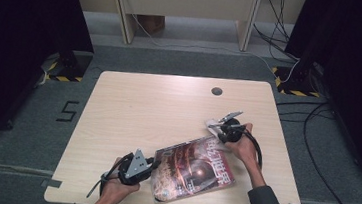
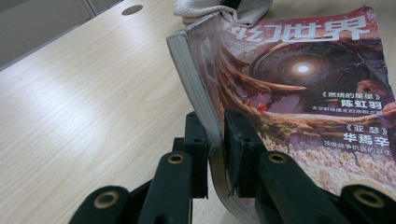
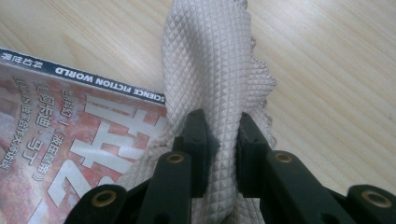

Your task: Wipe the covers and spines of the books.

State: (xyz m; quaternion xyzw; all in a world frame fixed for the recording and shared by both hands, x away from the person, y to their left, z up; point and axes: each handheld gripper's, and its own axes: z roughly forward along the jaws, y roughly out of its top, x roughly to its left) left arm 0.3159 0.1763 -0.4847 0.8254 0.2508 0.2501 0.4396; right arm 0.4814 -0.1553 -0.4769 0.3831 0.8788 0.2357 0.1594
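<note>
A magazine [image 1: 194, 167] with a reddish science-fiction cover lies on the light wooden table [image 1: 158, 110], in the part nearest the person, turned at a slant to the table's front edge. Everything else is best placed from that magazine.

The left hand-held gripper [image 1: 152, 165] sits at the magazine's left edge, near its lower corner. In the left gripper view its two black jaws are clamped on the magazine [image 2: 299, 93] from either side of the spine edge, and the pages there bow upward off the table between them. The person's left hand [image 1: 118, 189] wraps the gripper body just left of the magazine.

At the magazine's opposite, far right corner, the right hand-held gripper [image 1: 218, 130] grasps a pale quilted cloth [image 1: 215, 123]. The right gripper view shows the cloth [image 3: 212, 84] bunched into a thick fold and squeezed between the jaws, its diamond-textured fabric rising above them and draping onto the magazine's top corner [image 3: 84, 135], where the strip reading SCIENCE FICTION WORLD runs along the edge. The right hand [image 1: 245, 148] is just right of that corner.

A small dark round hole [image 1: 216, 91] in the table lies well beyond the magazine, towards the far edge.
</note>
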